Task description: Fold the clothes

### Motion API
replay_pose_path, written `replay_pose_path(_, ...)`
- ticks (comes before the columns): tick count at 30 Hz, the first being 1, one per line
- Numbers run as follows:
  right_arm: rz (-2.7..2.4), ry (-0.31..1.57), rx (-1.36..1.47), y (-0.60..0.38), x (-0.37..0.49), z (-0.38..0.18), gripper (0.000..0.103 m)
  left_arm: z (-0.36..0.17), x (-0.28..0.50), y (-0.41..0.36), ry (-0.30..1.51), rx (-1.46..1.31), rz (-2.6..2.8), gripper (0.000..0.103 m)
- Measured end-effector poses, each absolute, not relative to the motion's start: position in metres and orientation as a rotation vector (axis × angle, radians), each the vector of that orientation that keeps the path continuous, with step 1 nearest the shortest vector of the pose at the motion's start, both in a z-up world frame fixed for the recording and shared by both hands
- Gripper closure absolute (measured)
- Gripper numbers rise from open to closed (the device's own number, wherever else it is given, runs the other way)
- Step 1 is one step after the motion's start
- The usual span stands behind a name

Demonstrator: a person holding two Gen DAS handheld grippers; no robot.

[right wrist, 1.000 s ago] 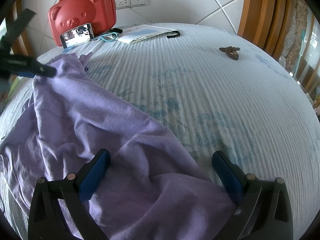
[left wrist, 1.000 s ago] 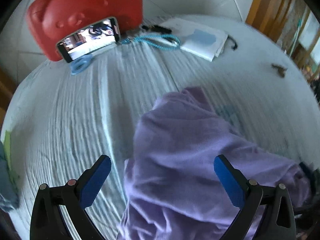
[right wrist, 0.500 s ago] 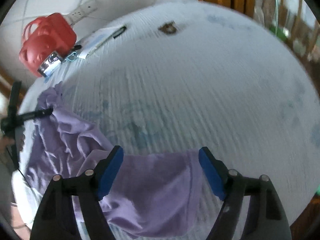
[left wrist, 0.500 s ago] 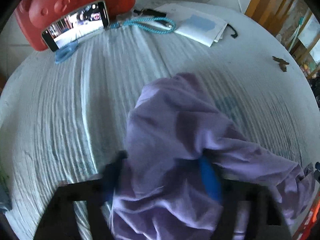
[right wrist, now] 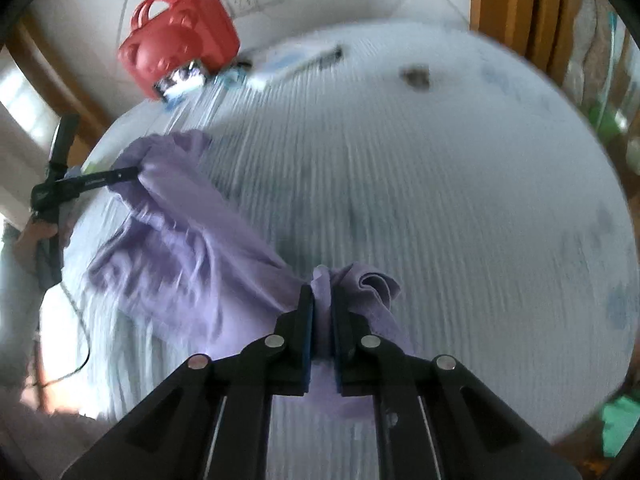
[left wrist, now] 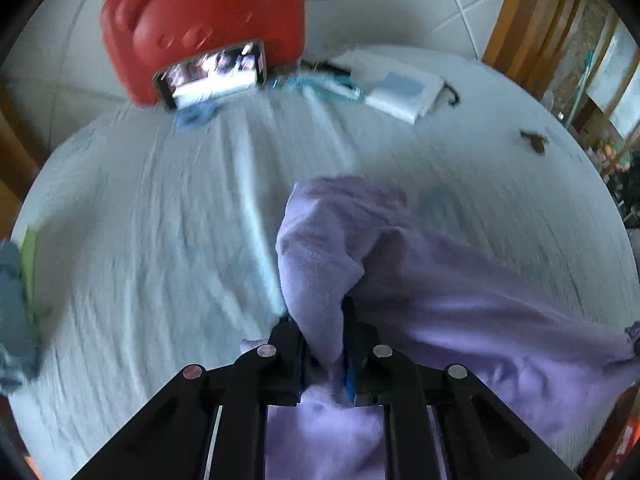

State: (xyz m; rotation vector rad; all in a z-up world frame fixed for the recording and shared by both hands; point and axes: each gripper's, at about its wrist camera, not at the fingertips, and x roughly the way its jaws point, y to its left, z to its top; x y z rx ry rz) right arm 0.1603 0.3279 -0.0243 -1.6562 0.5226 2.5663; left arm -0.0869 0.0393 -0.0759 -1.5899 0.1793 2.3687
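Lilac garment, pinched at two ends

The purple garment (right wrist: 192,248) is a soft, fleecy lilac cloth, rumpled and unfolded, stretched in a slack band across the ribbed white tabletop (right wrist: 440,200). One bunched end is clamped in the left gripper (left wrist: 325,344), the cloth rising in a peak just beyond its fingers; the other end is clamped in the right gripper (right wrist: 322,320), a small curl of fabric sticking out beside it. The middle sags in creases onto the tabletop.
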Motion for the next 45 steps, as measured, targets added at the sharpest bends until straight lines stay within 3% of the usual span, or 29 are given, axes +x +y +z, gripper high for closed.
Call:
replay_pose_path(4, 2.487, 0.636, -1.706, 0.335, 0.179, -0.036, 0.080, -0.087, -0.053, 0.024, 0.233, -1.656, 2.306, 0.086)
replay_pose_path(6, 2.449, 0.649, -1.666, 0.343, 0.179, -0.039, 0.079, -0.080, -0.048, 0.018, 0.217, -1.636, 2.322, 0.080)
replay_pose_path(7, 2.430, 0.655, -1.646, 0.347, 0.179, -0.041, 0.079, -0.072, -0.048, 0.017, 0.211, -1.605, 2.344, 0.062)
replay_pose_path(8, 2.417, 0.658, -1.624, 0.350, 0.178, -0.042, 0.078, -0.063, -0.049, 0.017, 0.202, -1.568, 2.368, 0.024)
replay_pose_path(9, 2.444, 0.645, -1.598, 0.350, 0.169, -0.038, 0.078, -0.051, -0.053, 0.018, 0.179, -1.514, 2.400, 0.007)
replay_pose_path(10, 2.476, 0.634, -1.589, 0.349, 0.160, -0.035, 0.078, -0.041, -0.056, 0.019, 0.155, -1.463, 2.423, 0.000)
replay_pose_path(13, 2.530, 0.644, -1.606, 0.338, 0.141, -0.036, 0.078, -0.030, -0.073, 0.030, 0.126, -1.392, 2.416, 0.000)
replay_pose_path(20, 2.548, 0.652, -1.706, 0.306, 0.117, -0.060, 0.078, -0.091, -0.109, 0.073, 0.391, -1.540, 2.335, 0.000)
replay_pose_path(22, 2.555, 0.659, -1.746, 0.295, 0.111, -0.066, 0.078, -0.108, -0.111, 0.079, 0.422, -1.589, 2.304, 0.001)
replay_pose_path(24, 2.561, 0.664, -1.780, 0.284, 0.104, -0.074, 0.078, -0.125, -0.112, 0.085, 0.453, -1.637, 2.272, 0.012)
replay_pose_path(25, 2.566, 0.665, -1.787, 0.279, 0.099, -0.077, 0.078, -0.127, -0.112, 0.085, 0.422, -1.649, 2.264, 0.022)
replay_pose_path(27, 2.581, 0.666, -1.805, 0.268, 0.088, -0.084, 0.078, -0.123, -0.112, 0.079, 0.345, -1.652, 2.275, 0.051)
replay_pose_path(28, 2.590, 0.659, -1.818, 0.261, 0.082, -0.087, 0.078, -0.120, -0.111, 0.079, 0.352, -1.646, 2.300, 0.076)
replay_pose_path(29, 2.601, 0.640, -1.842, 0.254, 0.076, -0.090, 0.078, -0.118, -0.110, 0.077, 0.337, -1.639, 2.311, 0.085)
replay_pose_path(31, 2.629, 0.548, -1.890, 0.238, 0.064, -0.094, 0.080, -0.115, -0.106, 0.073, 0.294, -1.625, 2.321, 0.090)
replay_pose_path(33, 2.661, 0.307, -1.901, 0.218, 0.055, -0.091, 0.099, -0.110, -0.103, 0.067, 0.269, -1.607, 2.350, 0.092)
replay_pose_path(35, 2.693, 0.147, -1.846, 0.212, 0.045, -0.078, 0.099, -0.096, -0.103, 0.057, 0.223, -1.569, 2.404, 0.093)
replay_pose_path(42, 2.867, -0.071, -1.399, 0.231, -0.023, 0.010, 0.099, -0.006, -0.150, 0.038, 0.123, -1.290, 2.705, 0.093)
replay_pose_path(45, 2.931, -0.027, -1.326, 0.240, -0.070, 0.022, 0.097, 0.000, -0.192, 0.040, 0.092, -1.300, 2.758, 0.092)
